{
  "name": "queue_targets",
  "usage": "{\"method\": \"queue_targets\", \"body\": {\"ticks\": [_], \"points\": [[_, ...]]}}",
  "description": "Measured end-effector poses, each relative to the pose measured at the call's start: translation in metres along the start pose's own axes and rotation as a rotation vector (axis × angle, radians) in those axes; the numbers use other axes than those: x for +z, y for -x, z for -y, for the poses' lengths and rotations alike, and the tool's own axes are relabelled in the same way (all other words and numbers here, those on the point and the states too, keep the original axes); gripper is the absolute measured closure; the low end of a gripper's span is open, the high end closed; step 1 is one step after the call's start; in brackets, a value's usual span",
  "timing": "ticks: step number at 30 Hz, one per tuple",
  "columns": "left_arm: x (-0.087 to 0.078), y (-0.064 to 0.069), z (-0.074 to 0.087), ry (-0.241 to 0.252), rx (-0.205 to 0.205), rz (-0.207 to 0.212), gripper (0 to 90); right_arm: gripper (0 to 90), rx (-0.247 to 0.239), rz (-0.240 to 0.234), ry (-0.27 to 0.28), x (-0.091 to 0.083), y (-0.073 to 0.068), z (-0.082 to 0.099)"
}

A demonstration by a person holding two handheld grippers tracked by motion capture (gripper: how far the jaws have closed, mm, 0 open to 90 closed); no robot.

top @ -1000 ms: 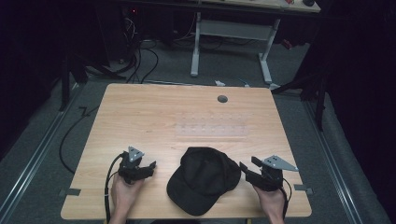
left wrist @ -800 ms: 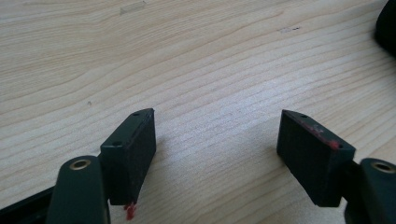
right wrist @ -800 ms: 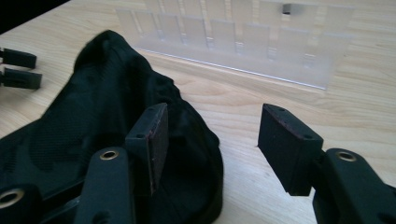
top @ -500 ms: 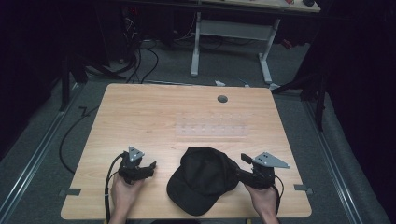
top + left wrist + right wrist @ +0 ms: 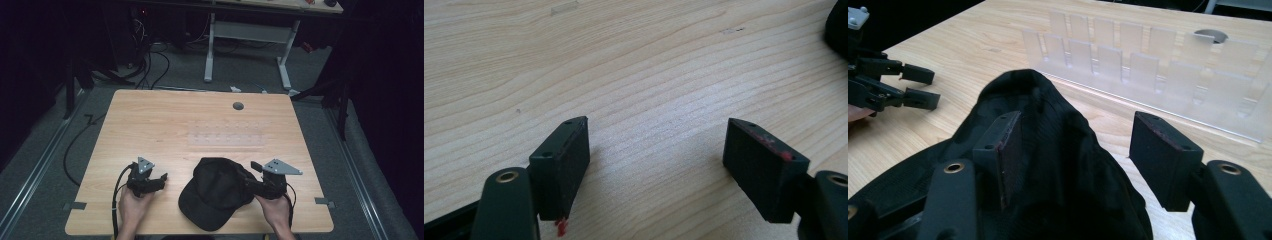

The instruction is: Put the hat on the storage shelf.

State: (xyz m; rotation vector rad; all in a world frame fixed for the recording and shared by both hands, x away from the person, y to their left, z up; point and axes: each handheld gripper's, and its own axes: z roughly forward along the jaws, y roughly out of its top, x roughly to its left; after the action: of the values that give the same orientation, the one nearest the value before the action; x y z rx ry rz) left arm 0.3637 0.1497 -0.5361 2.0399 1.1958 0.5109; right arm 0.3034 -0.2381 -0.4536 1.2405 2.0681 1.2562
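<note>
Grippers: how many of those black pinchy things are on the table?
2. The left gripper sits near the table's front left, jaws open over bare wood. The right gripper is at the front right, jaws open at the black cap.

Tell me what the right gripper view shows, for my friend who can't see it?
A black cap lies on the wooden table, its fabric bunched between the open right gripper. Behind it stands a clear plastic rack.
</note>
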Motion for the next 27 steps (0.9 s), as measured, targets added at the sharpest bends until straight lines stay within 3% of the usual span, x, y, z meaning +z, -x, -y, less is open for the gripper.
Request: {"method": "queue_targets", "body": {"ticks": [9,12,21,27], "points": [[0.0,0.0,0.0,0.0,0.0,0.0,26.9,40.0,-0.009,-0.025,-0.066,0.017,-0.004,-0.006],[0.0,0.0,0.0,0.0,0.0,0.0,27.0,41.2,0.006,-0.02,-0.104,0.028,-0.002,-0.004],[0.0,0.0,0.0,0.0,0.0,0.0,27.0,45.0,0.064,-0.033,-0.13,0.039,0.005,0.004],[0.0,0.0,0.0,0.001,-0.001,0.0,27.0,58.2,0.077,-0.052,-0.142,0.042,0.008,0.007]]}}
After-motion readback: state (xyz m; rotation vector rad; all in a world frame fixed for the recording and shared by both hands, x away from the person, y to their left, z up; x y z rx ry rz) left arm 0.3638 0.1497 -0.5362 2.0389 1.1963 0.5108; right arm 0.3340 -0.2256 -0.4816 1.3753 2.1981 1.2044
